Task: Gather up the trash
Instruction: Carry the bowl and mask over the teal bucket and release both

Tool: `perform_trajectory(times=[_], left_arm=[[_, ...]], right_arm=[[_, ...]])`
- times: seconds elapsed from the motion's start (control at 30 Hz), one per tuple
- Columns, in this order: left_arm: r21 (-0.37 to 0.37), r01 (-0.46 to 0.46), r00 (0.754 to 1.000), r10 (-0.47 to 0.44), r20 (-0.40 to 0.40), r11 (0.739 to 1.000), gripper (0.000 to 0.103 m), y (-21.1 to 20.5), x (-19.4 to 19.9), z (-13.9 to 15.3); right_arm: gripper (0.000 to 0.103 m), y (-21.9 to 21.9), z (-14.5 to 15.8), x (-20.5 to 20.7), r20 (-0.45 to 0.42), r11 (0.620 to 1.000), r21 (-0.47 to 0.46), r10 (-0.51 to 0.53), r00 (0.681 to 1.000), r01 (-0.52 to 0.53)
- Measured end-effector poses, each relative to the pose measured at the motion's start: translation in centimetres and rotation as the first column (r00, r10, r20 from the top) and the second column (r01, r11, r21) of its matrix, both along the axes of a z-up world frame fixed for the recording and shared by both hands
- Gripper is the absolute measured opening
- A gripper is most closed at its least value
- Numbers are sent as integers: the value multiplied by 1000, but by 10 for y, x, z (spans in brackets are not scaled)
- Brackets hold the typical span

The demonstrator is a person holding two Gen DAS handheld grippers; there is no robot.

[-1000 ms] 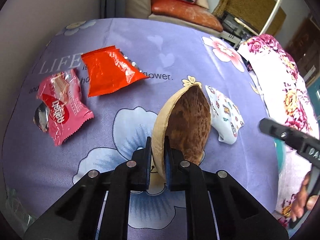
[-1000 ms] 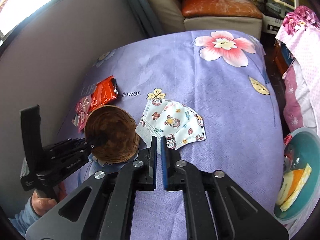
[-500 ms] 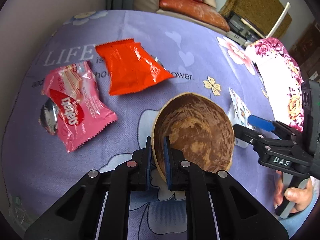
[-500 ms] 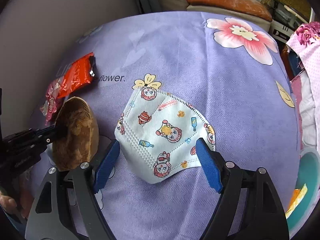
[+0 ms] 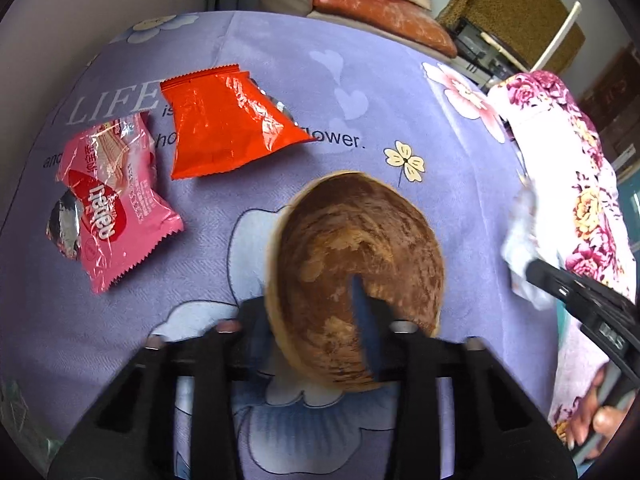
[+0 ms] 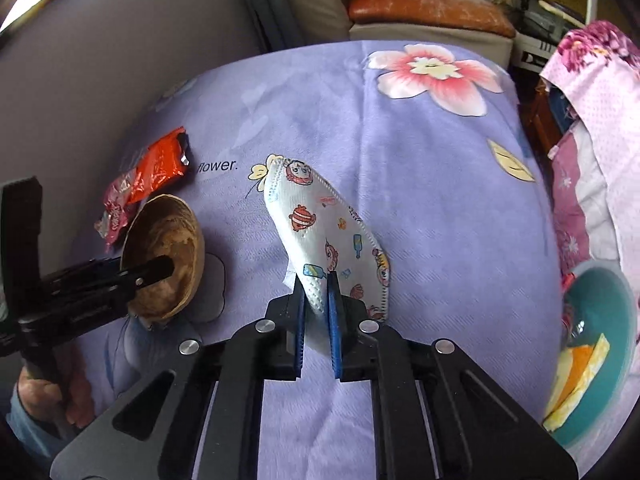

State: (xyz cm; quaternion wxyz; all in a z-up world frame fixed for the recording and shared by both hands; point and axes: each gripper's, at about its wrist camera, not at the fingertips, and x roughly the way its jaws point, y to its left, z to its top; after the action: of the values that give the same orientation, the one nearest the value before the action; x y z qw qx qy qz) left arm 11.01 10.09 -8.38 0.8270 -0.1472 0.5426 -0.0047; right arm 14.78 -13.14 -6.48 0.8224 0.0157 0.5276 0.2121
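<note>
My left gripper (image 5: 316,316) has its jaws parted around the rim of a brown coconut shell half (image 5: 360,264), one finger inside the shell, one outside; the shell rests on the purple cloth. It also shows in the right wrist view (image 6: 164,256). My right gripper (image 6: 316,300) is shut on a white cartoon-print face mask (image 6: 324,232) and holds it up off the cloth. An orange snack wrapper (image 5: 224,128) and a pink wafer wrapper (image 5: 108,196) lie at the left.
A purple flowered cloth (image 6: 420,184) covers the surface. A teal bowl (image 6: 600,340) with yellow trash sits at the right edge. A pink floral fabric (image 5: 568,168) hangs at the right. A sofa with cushions (image 6: 424,12) stands behind.
My left gripper's jaws have opened from their grip on the shell rim. My right gripper opened, closed on the mask and lifted it off the cloth.
</note>
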Motion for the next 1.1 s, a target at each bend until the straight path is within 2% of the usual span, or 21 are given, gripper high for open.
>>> perform_trajectory(times=[0.13,0.23,0.47,0.67,0.87,1.0,1.1], left_arm=[[29,-20,1000,20,7,999,12,-12,0,7],[63,-7,999,5,39,998,9,-24,-5,21],[136,80,991,-93,92,988,9,-74,-9,50],[154,158,981,-173,90,975,9,-119,-10,62],[153,267,957,-281,78,952,9,-180,-4,66],[153,336,932,-352,86,929,9,-228,2,69],[140,379,915,-393,90,915,9,-263,7,69]], right_arm=[[10,-24,13,-15,10,998,34,-45,999,45],[10,-38,25,-19,28,996,56,-68,997,66],[10,-88,41,-40,56,984,127,-137,989,129],[10,-125,47,-54,59,968,163,-204,977,192],[10,-187,45,-73,60,927,199,-336,940,319],[10,-238,42,-88,50,880,208,-446,894,428],[10,-259,41,-94,46,868,205,-471,881,453]])
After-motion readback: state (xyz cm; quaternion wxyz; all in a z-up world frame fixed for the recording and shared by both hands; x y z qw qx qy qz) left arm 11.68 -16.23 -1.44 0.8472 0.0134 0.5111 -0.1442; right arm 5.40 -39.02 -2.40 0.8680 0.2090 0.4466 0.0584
